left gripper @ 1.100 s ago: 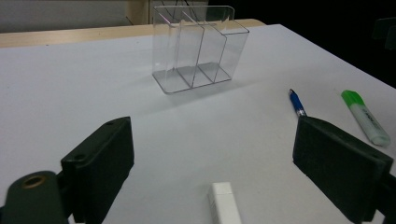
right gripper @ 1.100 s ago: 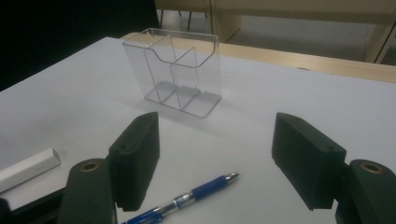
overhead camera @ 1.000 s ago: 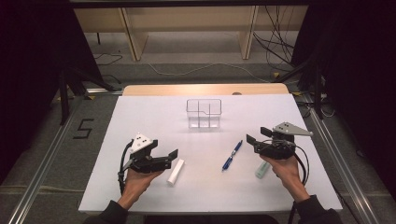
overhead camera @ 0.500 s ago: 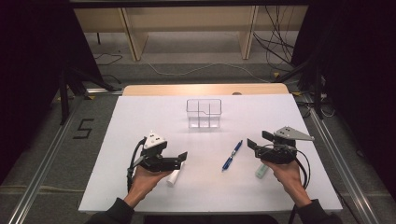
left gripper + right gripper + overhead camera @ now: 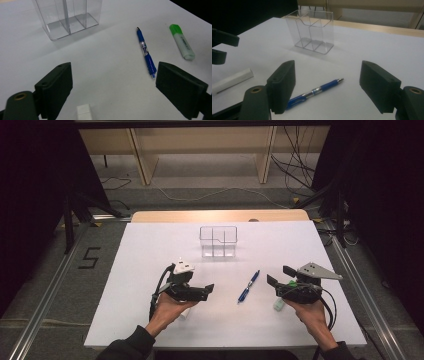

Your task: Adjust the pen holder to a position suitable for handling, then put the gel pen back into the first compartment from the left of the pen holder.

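Your left hand-held gripper [image 5: 206,290] sits over the white desk [image 5: 150,250], at about 7 o'clock from the clear plastic holder [image 5: 218,241]. Its two black jaws stand wide apart, and nothing is between them. A white eraser [image 5: 185,312] lies right under your left hand [image 5: 167,310], at the near edge of the desk. In the left gripper view, the end of that eraser [image 5: 83,112] peeks up at 6 o'clock, low between the jaws, and no pad touches it.

Your right hand-held gripper [image 5: 281,275] is at about 4 o'clock from the clear plastic holder. Its jaws are wide too, and they hold nothing. In the right gripper view, the blue pen [image 5: 317,91] lies flat on the desk in front of the jaws. Its back end is near the left jaw, and its tip points to 2 o'clock. The pads do not touch it.

In the high view, the blue pen [image 5: 248,286] lies between your two hands, nearer the right one. A green highlighter [image 5: 278,304] lies just under your right hand [image 5: 310,312], at 5 o'clock from the pen. In the left gripper view you can see the green highlighter [image 5: 182,42] lying flat, near the pen but apart from it.

The clear plastic holder stands upright at 12 o'clock, far from both hands. It has little walls inside that split it into parts.
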Demonstrator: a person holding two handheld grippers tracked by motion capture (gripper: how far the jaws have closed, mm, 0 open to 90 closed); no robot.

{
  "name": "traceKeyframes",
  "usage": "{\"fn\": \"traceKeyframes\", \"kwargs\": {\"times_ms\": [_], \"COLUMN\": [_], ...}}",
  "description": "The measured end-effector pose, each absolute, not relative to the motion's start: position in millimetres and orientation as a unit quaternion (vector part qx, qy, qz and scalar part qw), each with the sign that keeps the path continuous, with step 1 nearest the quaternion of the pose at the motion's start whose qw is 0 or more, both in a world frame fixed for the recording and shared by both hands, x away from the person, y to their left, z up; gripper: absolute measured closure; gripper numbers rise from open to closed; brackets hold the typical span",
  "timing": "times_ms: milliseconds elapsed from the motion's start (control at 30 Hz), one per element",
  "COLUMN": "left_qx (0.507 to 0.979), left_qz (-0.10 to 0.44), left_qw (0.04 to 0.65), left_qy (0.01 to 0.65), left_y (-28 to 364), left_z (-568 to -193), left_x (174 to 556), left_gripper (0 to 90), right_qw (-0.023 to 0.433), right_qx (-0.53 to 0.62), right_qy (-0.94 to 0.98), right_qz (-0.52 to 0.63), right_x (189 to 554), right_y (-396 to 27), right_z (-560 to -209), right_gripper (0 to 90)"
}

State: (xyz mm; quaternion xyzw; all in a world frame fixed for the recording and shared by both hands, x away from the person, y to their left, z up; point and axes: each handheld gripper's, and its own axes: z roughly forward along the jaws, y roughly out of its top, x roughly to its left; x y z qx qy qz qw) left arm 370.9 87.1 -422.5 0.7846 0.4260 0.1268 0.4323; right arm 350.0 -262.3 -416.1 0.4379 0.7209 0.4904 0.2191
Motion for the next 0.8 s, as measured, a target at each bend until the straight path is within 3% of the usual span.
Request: {"fn": "traceKeyframes", "kwargs": {"times_ms": [800], "left_qx": [0.807], "left_qz": [0.109], "left_qw": [0.397], "left_qy": [0.423], "left_y": [69.2], "left_z": [-423.6], "left_x": [391.1], "left_gripper": [13.7], "right_qw": [0.216], "right_qx": [0.428], "right_qy": [0.726], "right_qz": [0.492], "right_x": [329.6], "right_y": [-262.4], "right_z": [-419.6], "right_gripper": [25.7]}}
